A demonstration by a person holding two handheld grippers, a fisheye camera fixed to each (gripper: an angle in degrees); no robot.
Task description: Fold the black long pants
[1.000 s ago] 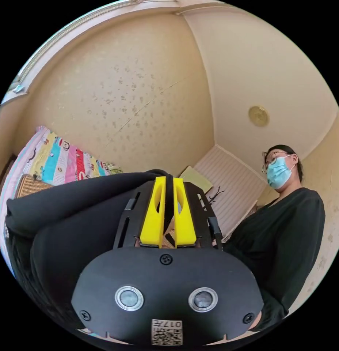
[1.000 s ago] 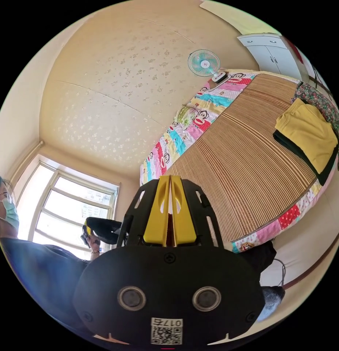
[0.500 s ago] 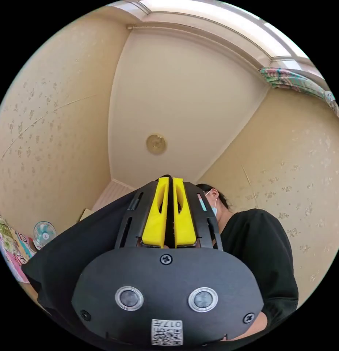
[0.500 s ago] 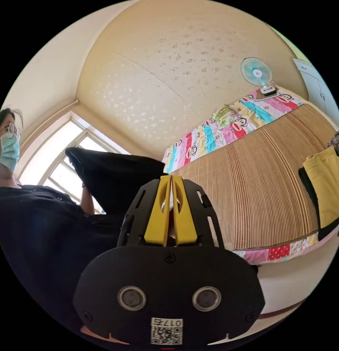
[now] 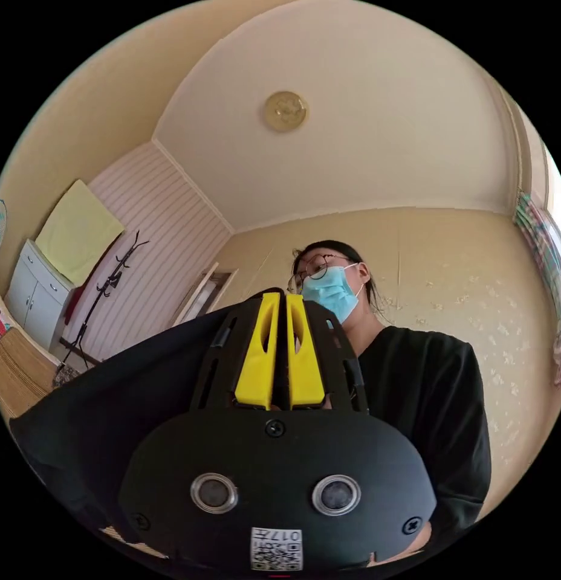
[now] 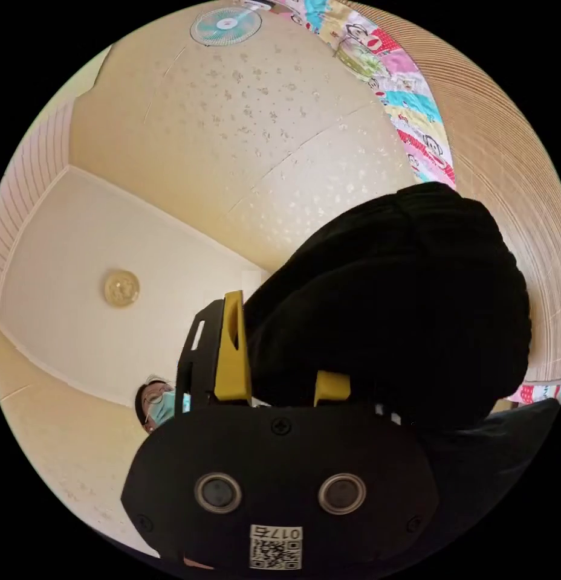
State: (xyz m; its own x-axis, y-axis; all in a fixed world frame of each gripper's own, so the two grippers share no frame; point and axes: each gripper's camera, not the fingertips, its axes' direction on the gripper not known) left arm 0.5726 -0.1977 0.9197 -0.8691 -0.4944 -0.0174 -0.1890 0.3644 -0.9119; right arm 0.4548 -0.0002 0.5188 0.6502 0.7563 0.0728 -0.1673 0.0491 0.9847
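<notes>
Yellow jaws of the left gripper stand nearly together, pinching a thin dark strip of the black long pants between them. From that pinch the cloth runs down and to the left of the gripper body as one broad sheet, its far left edge bunched into a rounded corner.

In the right gripper view the right gripper has its jaws apart: the left yellow jaw stands clear, and of the right one only a short yellow stub shows at the base, the rest covered by a thick rolled mass of the black long pants. The cloth fills the gap and spills over to the right, but whether both jaws press on it cannot be told.

Behind the left gripper stands the person, in a black top, facing down toward the camera. Above is the ceiling with a round ceiling lamp. To the left are a ribbed wall, a coat stand and a white cabinet.

Past the pants in the right gripper view lie the woven bed mat and a colourful patterned bed sheet along the wall, with a small fan at the far end.
</notes>
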